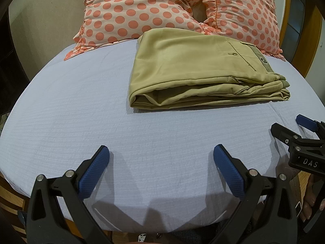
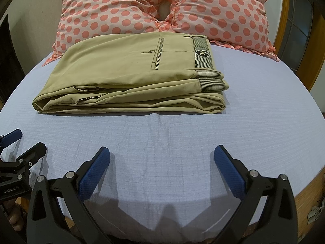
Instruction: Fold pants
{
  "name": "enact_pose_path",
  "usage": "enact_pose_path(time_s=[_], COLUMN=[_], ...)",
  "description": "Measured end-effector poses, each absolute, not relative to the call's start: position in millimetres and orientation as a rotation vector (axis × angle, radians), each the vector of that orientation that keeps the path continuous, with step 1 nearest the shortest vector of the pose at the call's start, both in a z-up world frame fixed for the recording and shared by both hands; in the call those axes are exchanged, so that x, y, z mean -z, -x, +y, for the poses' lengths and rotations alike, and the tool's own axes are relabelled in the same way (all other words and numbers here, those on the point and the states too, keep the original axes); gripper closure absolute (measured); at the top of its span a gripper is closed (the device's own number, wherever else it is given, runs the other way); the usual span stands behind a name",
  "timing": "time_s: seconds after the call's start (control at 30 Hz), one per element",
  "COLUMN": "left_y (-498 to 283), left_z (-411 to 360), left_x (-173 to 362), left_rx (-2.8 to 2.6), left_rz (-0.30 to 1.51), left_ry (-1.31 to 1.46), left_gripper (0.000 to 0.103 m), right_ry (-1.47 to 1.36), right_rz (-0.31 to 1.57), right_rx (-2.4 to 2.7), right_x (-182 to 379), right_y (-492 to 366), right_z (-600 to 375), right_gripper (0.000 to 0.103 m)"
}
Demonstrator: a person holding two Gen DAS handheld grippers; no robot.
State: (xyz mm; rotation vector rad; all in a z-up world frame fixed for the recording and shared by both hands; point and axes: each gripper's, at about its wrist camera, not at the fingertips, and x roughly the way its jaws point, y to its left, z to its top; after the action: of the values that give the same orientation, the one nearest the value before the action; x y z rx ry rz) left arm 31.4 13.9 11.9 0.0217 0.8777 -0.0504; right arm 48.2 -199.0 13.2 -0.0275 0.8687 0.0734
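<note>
Khaki pants (image 1: 193,69) lie folded in a flat rectangular stack on the light blue bed sheet (image 1: 101,122), waistband with striped trim and a badge at the right; they also show in the right wrist view (image 2: 130,77). My left gripper (image 1: 161,152) is open and empty, hovering over the sheet near the front edge, well short of the pants. My right gripper (image 2: 162,152) is open and empty, also in front of the pants. The right gripper shows at the right edge of the left wrist view (image 1: 292,126), and the left gripper at the left edge of the right wrist view (image 2: 24,140).
Two pink pillows with coral polka dots (image 1: 142,10) (image 2: 213,10) lean behind the pants at the head of the bed. A wooden bed frame (image 2: 304,193) borders the mattress at the right. A wooden door frame (image 1: 308,30) stands at far right.
</note>
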Motion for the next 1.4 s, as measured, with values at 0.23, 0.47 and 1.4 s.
enact_pose_path(time_s=[0.23,0.47,1.4], left_y=[-31.3,-31.5,-31.0], left_z=[13.8,13.6,13.8], left_x=[-11.8,-12.0,-12.2], left_rx=[0.050,0.050,0.049], left_rz=[0.878,0.878,0.890], left_ry=[-0.022,-0.022,-0.022], left_gripper=[0.002,0.002,0.002], right_ry=[0.028,0.028,0.026], right_rz=[0.868,0.867,0.866], right_rx=[-0.074,-0.074,-0.072], right_x=[-13.1,-13.4,-12.8], right_y=[-48.3,-48.4,-49.1], right_z=[-199.0,-199.3,-198.9], right_gripper=[0.001,0.001,0.001])
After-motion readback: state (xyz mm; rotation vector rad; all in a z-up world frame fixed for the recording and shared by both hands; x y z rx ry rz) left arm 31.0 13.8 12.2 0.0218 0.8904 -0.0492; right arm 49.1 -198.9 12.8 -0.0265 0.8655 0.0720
